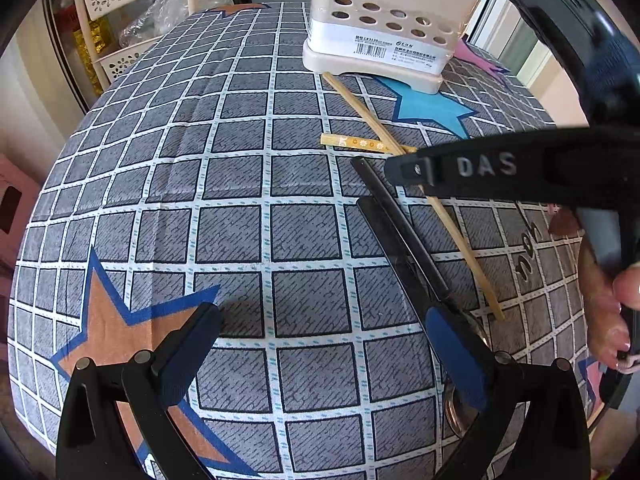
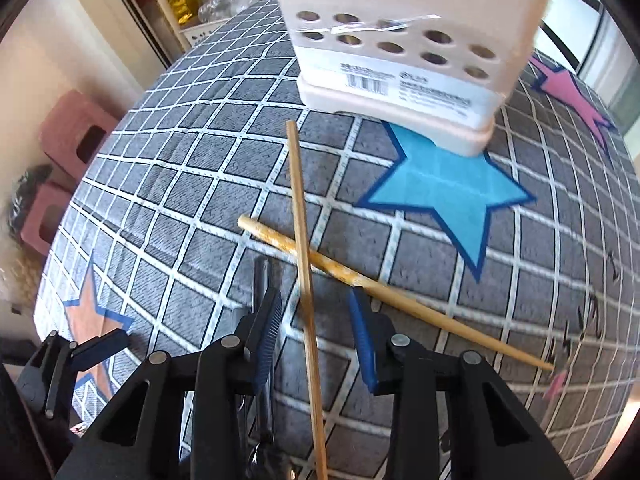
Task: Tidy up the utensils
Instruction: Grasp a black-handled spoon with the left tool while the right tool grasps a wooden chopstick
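Chopsticks [image 2: 306,280] lie crossed on the checked bench [image 2: 200,208], at about 6 o'clock from the beige utensil holder [image 2: 400,52]. Right hand-held gripper [image 2: 316,320] straddles one, fingers spread apart; left hand-held gripper [image 1: 320,344] hangs wide, grasping nothing.

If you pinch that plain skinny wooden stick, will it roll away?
Probably not far: the plain thin wooden chopstick lies across the flower-patterned chopstick on the checked cloth, which should brake it. It looks stiff and light, but may slip or tilt between the right gripper pads.
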{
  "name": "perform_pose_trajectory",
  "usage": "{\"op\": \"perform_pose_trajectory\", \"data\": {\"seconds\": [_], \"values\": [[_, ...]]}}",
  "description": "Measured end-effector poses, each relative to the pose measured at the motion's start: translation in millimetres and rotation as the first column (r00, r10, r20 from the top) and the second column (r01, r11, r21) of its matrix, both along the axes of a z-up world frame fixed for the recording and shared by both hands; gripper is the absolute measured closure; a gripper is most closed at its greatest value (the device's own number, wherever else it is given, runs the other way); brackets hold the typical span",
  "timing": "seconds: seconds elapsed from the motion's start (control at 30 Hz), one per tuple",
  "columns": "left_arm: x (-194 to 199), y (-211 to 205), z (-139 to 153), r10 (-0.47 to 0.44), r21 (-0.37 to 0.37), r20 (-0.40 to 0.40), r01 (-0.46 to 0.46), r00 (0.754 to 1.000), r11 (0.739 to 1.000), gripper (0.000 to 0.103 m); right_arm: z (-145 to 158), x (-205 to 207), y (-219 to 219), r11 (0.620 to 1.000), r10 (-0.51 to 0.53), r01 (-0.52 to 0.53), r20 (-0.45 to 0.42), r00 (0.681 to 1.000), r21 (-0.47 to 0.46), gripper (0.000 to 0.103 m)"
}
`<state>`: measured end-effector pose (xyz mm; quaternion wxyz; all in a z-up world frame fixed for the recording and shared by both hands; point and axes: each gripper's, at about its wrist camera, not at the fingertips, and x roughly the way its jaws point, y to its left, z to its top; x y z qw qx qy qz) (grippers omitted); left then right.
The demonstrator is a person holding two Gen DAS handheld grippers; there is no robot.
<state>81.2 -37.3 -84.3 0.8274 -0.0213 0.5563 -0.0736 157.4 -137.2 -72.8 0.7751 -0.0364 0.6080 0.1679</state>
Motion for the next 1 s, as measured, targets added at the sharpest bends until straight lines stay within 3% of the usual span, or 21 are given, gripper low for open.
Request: {"op": "perform_pose_trajectory", "data": {"seconds": [0.07, 0.13, 0.17, 0.2, 0.37, 0.67, 0.73, 1.0], "values": [[2, -2, -1, 0.003, 0.015, -0.004, -0.003, 1.000, 1.000, 0.000, 0, 4, 5, 1.000, 0.011, -0.010, 0.004, 1.000, -0.027, 0.070], [3, -5, -1, 0.004, 0.030, -0.007, -0.004, 1.000, 1.000, 0.000, -1, 6, 9, 0.998, 0.021, -0.020, 0.011, 1.000, -0.066, 0.080], [3, -6, -2, 0.005, 0.037, -0.009, -0.005, 1.000, 0.999, 0.000, -2, 6, 10, 0.996, 0.024, -0.023, 0.017, 1.000, -0.085, 0.092], [4, -7, -2, 0.007, 0.041, -0.010, -0.006, 1.000, 0.999, 0.000, -2, 7, 10, 0.996, 0.024, -0.022, 0.022, 0.999, -0.087, 0.097], [9, -11, -2, 0.022, 0.054, -0.024, -0.020, 0.999, 0.998, 0.000, 7, 2, -13, 0.999, -0.041, 0.040, 0.036, 0.999, 0.015, 0.097], [26, -24, -5, 0.059, 0.077, -0.111, -0.051, 0.992, 0.996, 0.000, 41, -25, -45, 0.992, -0.077, 0.065, 0.107, 0.991, 0.109, 0.097], [27, -31, -7, 0.047, 0.112, -0.121, -0.033, 0.992, 0.993, 0.000, 47, -32, -53, 0.989, -0.088, 0.072, 0.120, 0.989, 0.127, 0.097], [22, -28, -4, -0.009, 0.120, -0.122, 0.024, 0.992, 0.992, 0.000, 48, -43, -64, 0.978, -0.138, 0.114, 0.133, 0.981, 0.173, 0.097]]}}
